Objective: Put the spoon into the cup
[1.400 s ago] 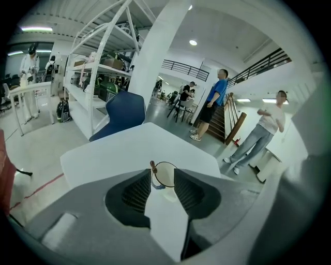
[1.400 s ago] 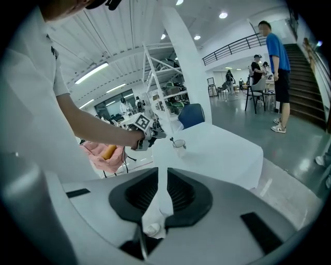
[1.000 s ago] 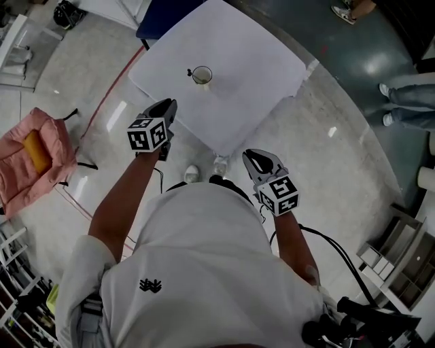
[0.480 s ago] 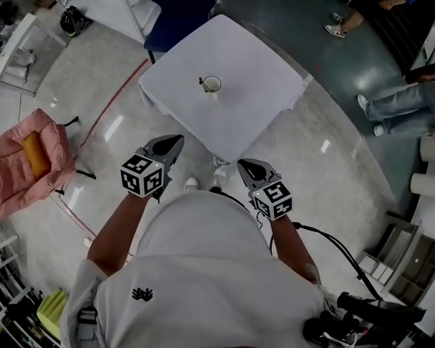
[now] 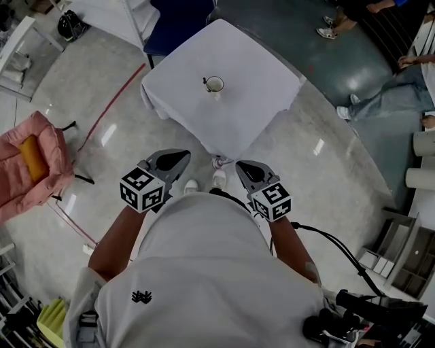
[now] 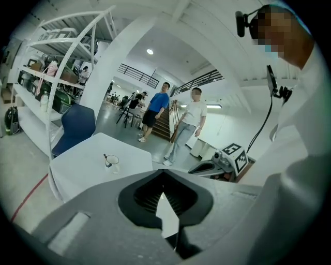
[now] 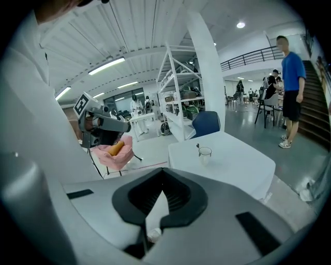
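A clear cup (image 5: pixel 215 84) stands near the middle of the white table (image 5: pixel 251 102), with a dark spoon (image 5: pixel 206 82) standing in it, handle leaning over the rim. The cup (image 6: pixel 112 162) also shows in the left gripper view, and the cup (image 7: pixel 205 153) in the right gripper view, far ahead of the jaws. My left gripper (image 5: pixel 178 160) and right gripper (image 5: pixel 243 168) are held close to my chest, well short of the table's near corner. Both are shut with nothing between the jaws.
A pink seat (image 5: pixel 30 160) holding an orange thing stands on the floor at left. A blue chair (image 5: pixel 178 19) is behind the table. White shelves (image 7: pixel 178 93) stand beyond it. People (image 6: pixel 189 127) stand past the table, and legs (image 5: pixel 387 95) show at right.
Both grippers have drawn back from the table toward my body, the left one farther. The table and cup now lie farther off in the head view.
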The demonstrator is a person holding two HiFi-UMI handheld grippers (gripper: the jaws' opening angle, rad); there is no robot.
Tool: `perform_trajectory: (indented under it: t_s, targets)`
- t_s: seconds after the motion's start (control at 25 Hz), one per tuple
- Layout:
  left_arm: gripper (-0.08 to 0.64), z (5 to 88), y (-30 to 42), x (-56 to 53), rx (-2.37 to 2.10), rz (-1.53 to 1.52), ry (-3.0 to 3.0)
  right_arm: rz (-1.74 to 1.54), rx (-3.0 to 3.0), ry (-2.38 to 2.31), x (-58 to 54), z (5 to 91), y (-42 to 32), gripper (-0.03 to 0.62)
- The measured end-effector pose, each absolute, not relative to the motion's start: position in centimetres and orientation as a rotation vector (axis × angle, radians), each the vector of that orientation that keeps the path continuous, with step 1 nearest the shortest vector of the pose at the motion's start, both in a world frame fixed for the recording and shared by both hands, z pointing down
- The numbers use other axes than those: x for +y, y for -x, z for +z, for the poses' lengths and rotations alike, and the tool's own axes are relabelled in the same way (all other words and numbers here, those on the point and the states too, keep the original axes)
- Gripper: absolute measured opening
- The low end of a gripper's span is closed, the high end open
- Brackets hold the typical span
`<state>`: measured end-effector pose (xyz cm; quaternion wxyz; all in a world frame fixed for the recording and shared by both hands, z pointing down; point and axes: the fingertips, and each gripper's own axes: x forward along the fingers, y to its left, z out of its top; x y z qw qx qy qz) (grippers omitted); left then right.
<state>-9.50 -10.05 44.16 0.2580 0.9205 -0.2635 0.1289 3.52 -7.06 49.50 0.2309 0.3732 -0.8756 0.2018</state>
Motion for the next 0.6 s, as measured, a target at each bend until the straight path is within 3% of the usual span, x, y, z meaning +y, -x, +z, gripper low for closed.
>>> perform_trajectory:
  t_s: [0.6]
  targets:
    - [0.011, 46.2, 11.5, -5.5, -0.592, 0.385, -2.523, 0.542, -2.384, -1.062, -2.9, 49.6, 0.2, 0.009]
